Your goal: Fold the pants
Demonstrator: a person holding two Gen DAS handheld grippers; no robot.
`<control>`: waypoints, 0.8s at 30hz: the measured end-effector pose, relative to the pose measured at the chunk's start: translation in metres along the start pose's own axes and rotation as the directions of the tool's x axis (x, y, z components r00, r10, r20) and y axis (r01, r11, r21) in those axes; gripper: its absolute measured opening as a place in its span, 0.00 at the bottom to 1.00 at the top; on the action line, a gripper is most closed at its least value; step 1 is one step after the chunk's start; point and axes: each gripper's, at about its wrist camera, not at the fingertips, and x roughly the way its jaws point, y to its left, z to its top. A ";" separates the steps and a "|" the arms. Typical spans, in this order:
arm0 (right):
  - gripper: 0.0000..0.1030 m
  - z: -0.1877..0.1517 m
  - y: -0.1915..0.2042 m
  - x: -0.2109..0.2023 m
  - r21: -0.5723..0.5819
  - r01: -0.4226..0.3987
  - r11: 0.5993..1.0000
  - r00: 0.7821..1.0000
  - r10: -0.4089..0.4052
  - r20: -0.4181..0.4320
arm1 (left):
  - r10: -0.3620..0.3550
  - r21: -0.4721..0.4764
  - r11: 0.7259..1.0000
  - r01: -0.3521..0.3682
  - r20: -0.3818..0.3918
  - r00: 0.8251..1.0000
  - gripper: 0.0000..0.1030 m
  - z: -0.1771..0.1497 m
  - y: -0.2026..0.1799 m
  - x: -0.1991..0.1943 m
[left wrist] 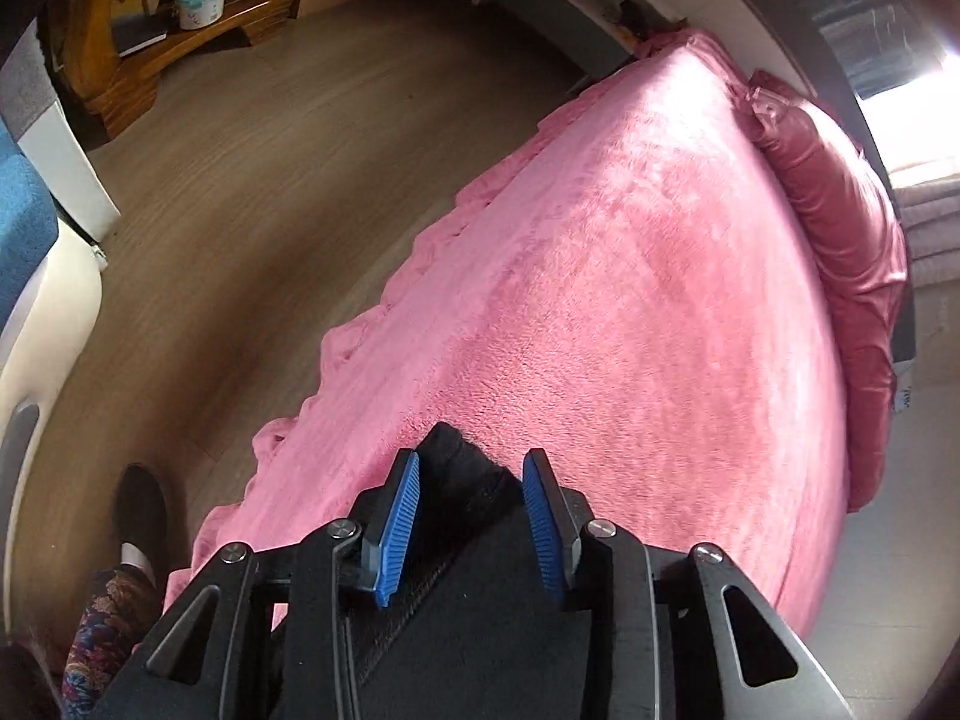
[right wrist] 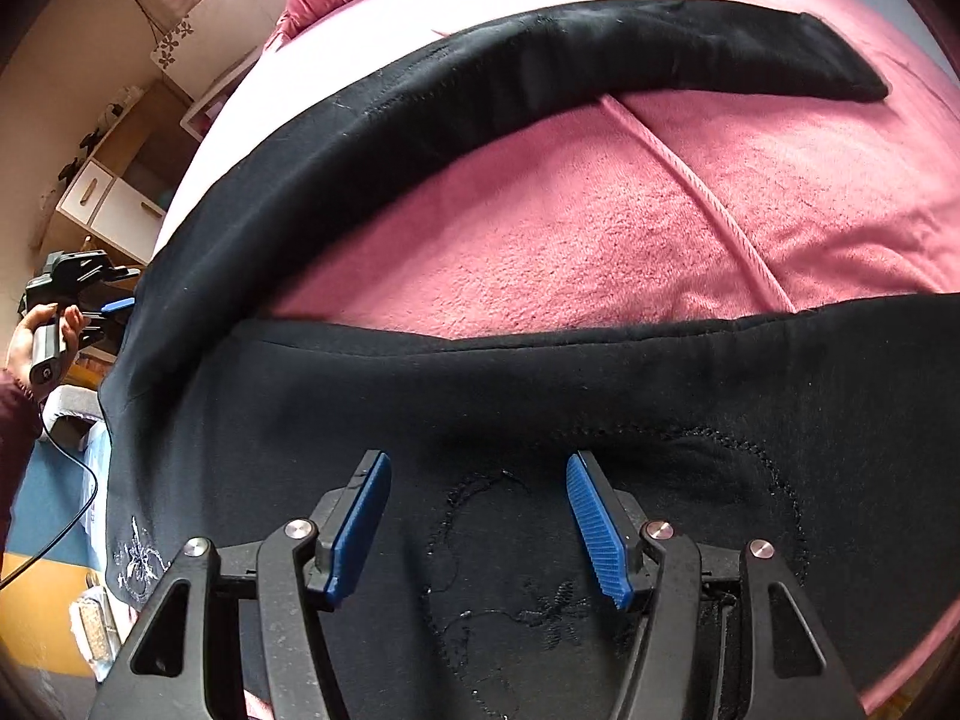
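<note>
Over pants, right tongs hover spread.

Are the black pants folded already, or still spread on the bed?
Spread, not folded: the black pants lie open on the pink blanket, legs apart with blanket showing between them.

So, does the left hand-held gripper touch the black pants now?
Cannot tell. In the left wrist view, the pants lie between the open left hand-held gripper's fingers; contact is unclear.

Bed under pink blanket; black pants spread across it, red pillow at far edge.
</note>
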 end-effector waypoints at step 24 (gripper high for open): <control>0.60 0.053 -0.024 -0.045 0.084 -0.103 0.991 0.988 0.092 0.126 | -0.621 0.489 0.720 0.492 0.140 0.771 0.07 -0.214 0.042 -0.228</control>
